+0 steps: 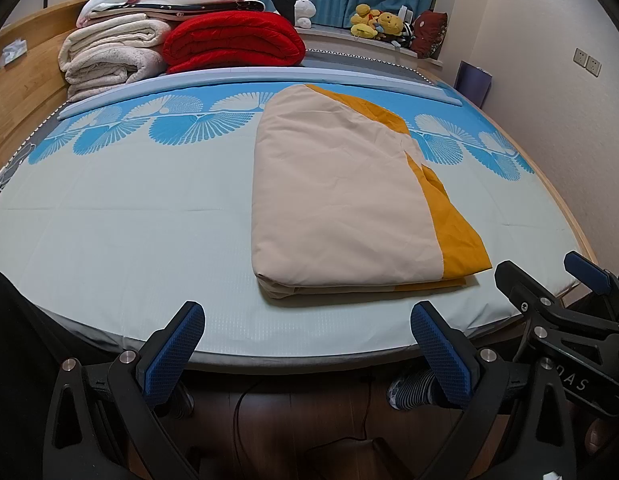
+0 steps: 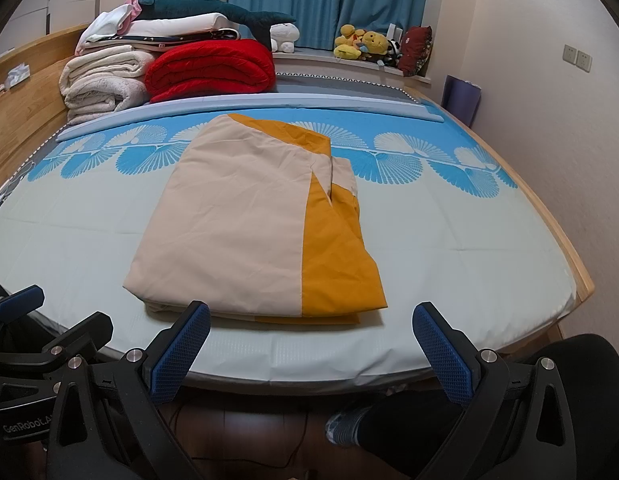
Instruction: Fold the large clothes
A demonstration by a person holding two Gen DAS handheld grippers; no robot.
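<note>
Lying lengthwise ahead on the bed (image 2: 489,264), the folded cloth (image 2: 237,224) is sitting nearer the right tongs (image 2: 309,354); left tongs (image 1: 307,354) likewise gaping wide, holding nothing.

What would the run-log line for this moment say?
left gripper: open, empty | right gripper: open, empty | beige-and-orange cloth: folded, flat on bed | contact: none

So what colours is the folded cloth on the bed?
Cream with a mustard-yellow band along its right side; clearest in the right wrist view.

Folded quilt (image 2: 237,220) on bed (image 2: 469,272)
</note>
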